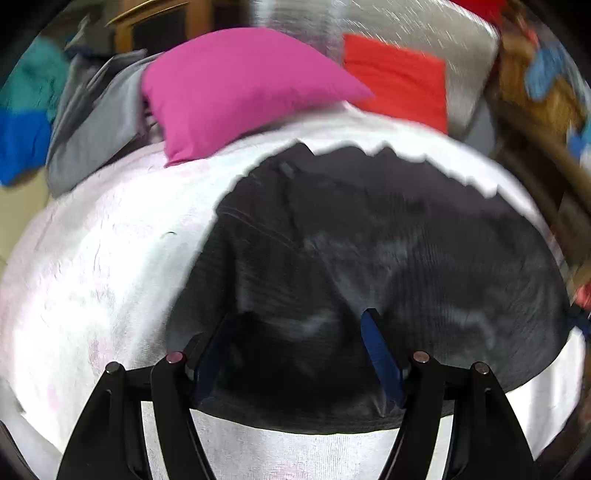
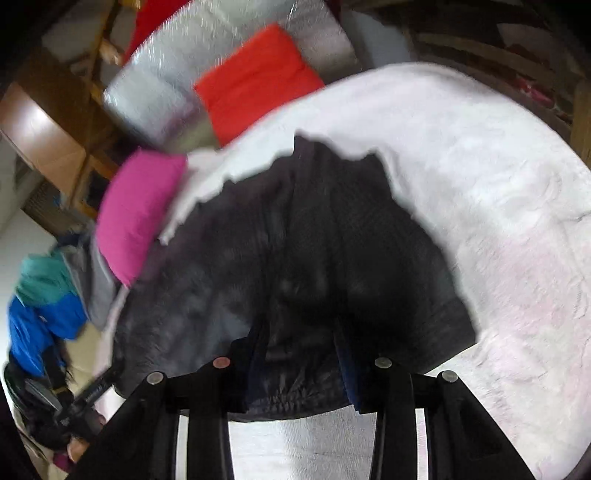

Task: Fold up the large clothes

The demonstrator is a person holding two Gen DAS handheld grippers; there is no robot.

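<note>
**Setting: a lived-in bedroom at home**

You are working over a bed [image 1: 92, 258] covered with a fuzzy white spread. Listed around it in the left wrist view:

- pink cushion [image 1: 236, 88] at 12 o'clock, resting on the bed's far edge
- red cushion [image 1: 399, 81] at 1 o'clock, against a silvery padded surface [image 1: 469, 48]
- heap of grey, teal and blue clothes [image 1: 74, 122] at 10 o'clock
- wooden furniture [image 1: 159, 26] at 11 o'clock, behind the heap

In the right wrist view you see more wooden cabinetry [image 2: 48, 136] at 10 o'clock. Soft furnishings, loose laundry and household woodwork all mark this as a home, though blur hides finer detail.
</note>
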